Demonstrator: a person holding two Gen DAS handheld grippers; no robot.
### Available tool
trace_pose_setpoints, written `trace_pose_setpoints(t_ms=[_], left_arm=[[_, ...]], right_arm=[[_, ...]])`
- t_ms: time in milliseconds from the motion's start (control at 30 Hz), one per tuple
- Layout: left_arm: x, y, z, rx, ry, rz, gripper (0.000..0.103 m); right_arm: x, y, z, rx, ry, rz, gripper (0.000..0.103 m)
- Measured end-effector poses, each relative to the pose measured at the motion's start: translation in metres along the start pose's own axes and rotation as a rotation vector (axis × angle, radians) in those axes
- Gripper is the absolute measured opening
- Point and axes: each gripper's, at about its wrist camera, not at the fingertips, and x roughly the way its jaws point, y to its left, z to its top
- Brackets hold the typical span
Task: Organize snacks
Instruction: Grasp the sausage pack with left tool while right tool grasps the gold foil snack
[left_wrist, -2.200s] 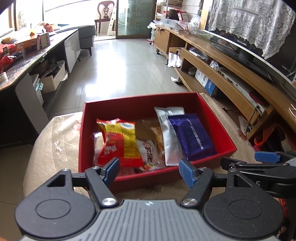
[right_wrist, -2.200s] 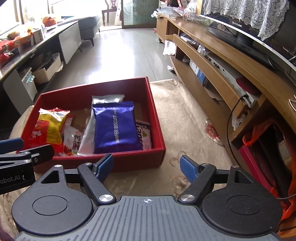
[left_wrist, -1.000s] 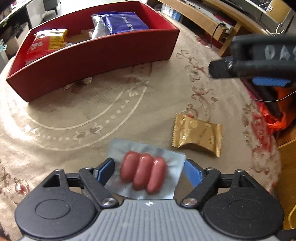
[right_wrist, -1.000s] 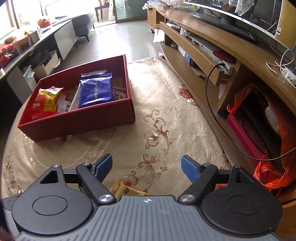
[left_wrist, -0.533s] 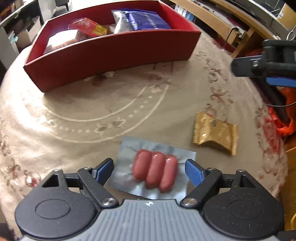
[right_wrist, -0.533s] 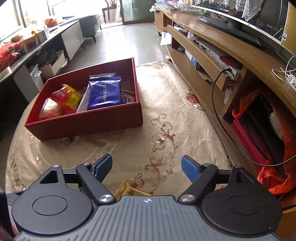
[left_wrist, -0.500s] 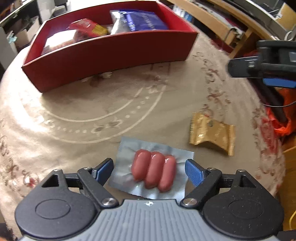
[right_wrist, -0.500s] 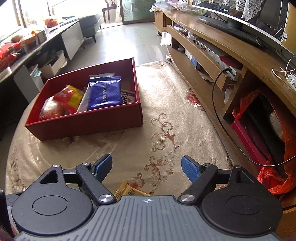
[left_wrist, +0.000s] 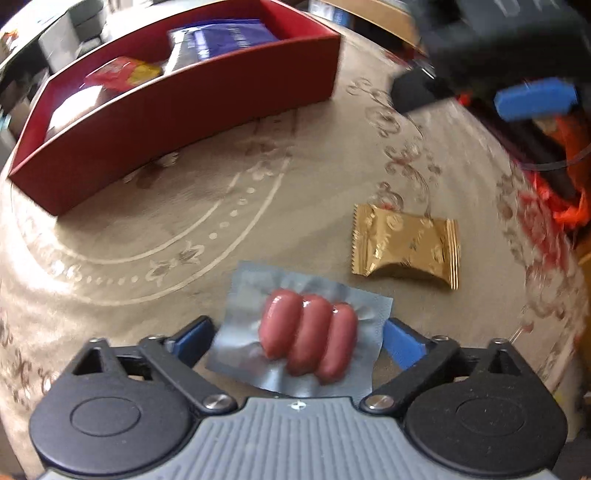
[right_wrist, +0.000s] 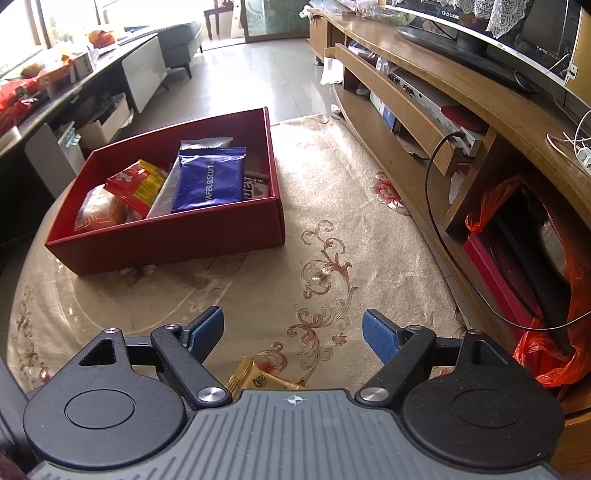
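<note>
Gold packet (right_wrist: 258, 378) half behind right gripper (right_wrist: 293, 334)

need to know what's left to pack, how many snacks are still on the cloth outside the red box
2. A sausage pack lies between the opening jaws of the left gripper; a gold packet lies to its right. Any near the cloth's edges may be out of view.
</note>
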Motion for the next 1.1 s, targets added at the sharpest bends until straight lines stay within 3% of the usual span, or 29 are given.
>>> trace_pose_setpoints(t_ms=[67, 133, 267, 300, 333, 400, 667, 833, 1100], left_arm=[[-0.001, -0.001, -0.003, 0.007, -0.013, 0.011, 0.097], [-0.004, 0.003, -0.003, 0.008, -0.014, 0.000, 0.089], [-0.010, 0.026, -0.001, -0.073, 0.000, -0.046, 0.080], [-0.013, 0.032, 0.000, -0.096, -0.002, -0.059, 0.076], [-0.016, 0.037, 0.001, -0.112, -0.005, -0.069, 0.061], [-0.020, 0.046, 0.003, -0.127, -0.006, -0.085, 0.053], [-0.020, 0.071, -0.001, -0.213, 0.045, -0.170, 0.054], [-0.028, 0.084, -0.005, -0.250, 0.034, -0.165, 0.056], [-0.034, 0.109, -0.007, -0.323, 0.017, -0.170, 0.059]], right_arm=[[0.001, 0.000, -0.001, -0.004, 0.006, -0.001, 0.087], [0.004, -0.002, -0.002, -0.002, 0.021, 0.001, 0.087], [0.012, -0.009, -0.006, 0.021, 0.058, -0.013, 0.087], [0.015, -0.011, -0.006, 0.025, 0.067, -0.018, 0.087], [0.017, -0.012, -0.007, 0.027, 0.078, -0.019, 0.087], [0.021, -0.011, -0.010, 0.022, 0.101, -0.013, 0.087], [0.053, 0.006, -0.016, -0.082, 0.176, 0.006, 0.087], [0.073, 0.016, -0.012, -0.117, 0.218, 0.059, 0.084], [0.057, 0.025, -0.037, -0.179, 0.262, 0.091, 0.084]])
